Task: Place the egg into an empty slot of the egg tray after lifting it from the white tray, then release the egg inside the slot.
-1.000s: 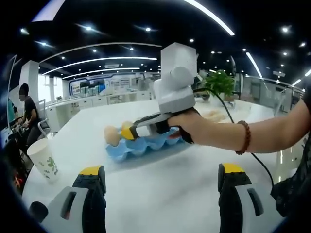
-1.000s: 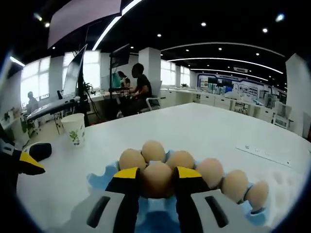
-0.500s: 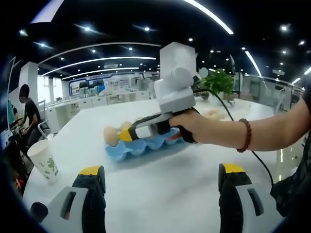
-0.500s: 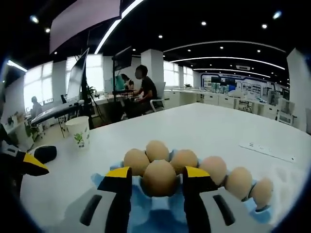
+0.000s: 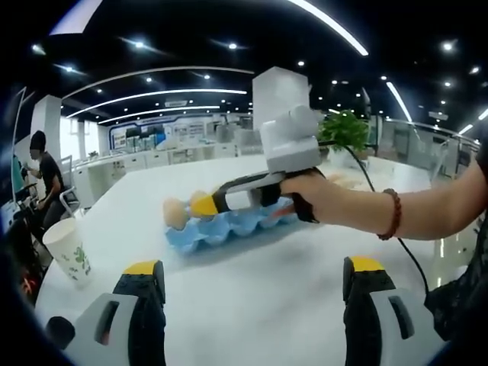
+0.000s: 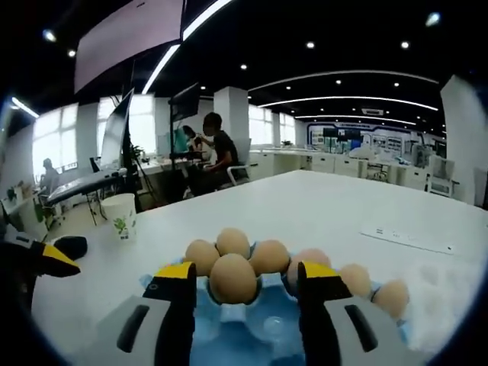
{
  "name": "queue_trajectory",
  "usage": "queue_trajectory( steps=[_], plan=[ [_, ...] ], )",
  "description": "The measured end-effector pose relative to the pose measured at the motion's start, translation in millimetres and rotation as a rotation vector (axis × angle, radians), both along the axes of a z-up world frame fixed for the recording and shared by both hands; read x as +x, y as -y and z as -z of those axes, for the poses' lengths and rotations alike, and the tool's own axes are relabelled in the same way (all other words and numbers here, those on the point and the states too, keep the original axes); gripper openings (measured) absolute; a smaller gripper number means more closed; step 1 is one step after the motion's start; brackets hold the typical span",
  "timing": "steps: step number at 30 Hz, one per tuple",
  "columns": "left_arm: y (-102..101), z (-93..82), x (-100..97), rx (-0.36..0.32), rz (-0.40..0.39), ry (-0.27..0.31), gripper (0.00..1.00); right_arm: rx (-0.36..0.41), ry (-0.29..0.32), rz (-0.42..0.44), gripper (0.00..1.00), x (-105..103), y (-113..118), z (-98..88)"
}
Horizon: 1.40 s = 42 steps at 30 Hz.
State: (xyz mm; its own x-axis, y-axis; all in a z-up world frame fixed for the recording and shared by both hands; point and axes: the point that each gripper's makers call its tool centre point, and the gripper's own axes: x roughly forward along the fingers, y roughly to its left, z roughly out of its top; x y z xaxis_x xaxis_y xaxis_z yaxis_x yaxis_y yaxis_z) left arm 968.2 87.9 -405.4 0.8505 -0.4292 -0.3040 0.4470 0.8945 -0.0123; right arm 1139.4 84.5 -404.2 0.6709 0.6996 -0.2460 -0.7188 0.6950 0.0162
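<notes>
On the white bench (image 6: 328, 206), smooth and faintly glossy, sits the blue egg tray (image 6: 252, 324), a moulded piece with rounded cups; it serves as the landmark below.

Bench: broad, pale, curved at its far edge in the left gripper view.

Egg tray: in the left gripper view (image 5: 229, 229) it lies at bench centre, long side across the picture. Tan, matt eggs fill its far cups. The nearest egg (image 6: 232, 278) rests in a cup at the tray's front row, between the two jaws and touching neither.

Right tool (image 6: 248, 284): released, jaws spread wide to either side of that egg, yellow-tipped black pads over grey bodies. In the left gripper view the same tool (image 5: 200, 206) lies nearly level over the tray, tips at the tray's left end. A hand (image 5: 313, 200) grips its handle; a beaded bracelet (image 5: 392, 215) circles the wrist.

Left tool (image 5: 252, 271): released, jaws far apart, above bare bench on the near side of the tray.

Paper cup (image 5: 69, 252): white with green print, upright, well to the left of the tray.
</notes>
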Motion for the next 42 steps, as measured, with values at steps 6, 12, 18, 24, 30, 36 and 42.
queue_trajectory(
  steps=[6,12,18,24,30,36,42],
  plan=[
    [3,0.8,0.5,-0.004,0.003,-0.002,0.99,0.024,-0.002,0.030,0.68,1,17,-5.6],
    [4,0.1,2.9,-0.008,0.001,0.003,0.99,0.032,-0.005,0.072,0.74,-2,36,-5.6],
    [6,0.3,4.2,-0.016,-0.001,0.003,0.99,0.013,-0.006,0.134,0.76,-2,63,-3.0],
    [10,0.4,4.1,-0.017,0.008,0.002,0.99,-0.009,0.002,0.191,0.77,-1,87,-2.3],
    [14,0.4,3.8,-0.016,0.015,0.000,0.99,-0.011,0.008,0.217,0.77,-2,102,-4.4],
    [15,0.4,3.8,-0.016,0.016,0.001,0.99,-0.025,0.003,0.251,0.77,-1,122,-2.4],
    [17,1.8,4.8,-0.018,0.017,-0.005,0.99,-0.024,0.000,0.287,0.77,-3,145,-7.0]
  ],
)
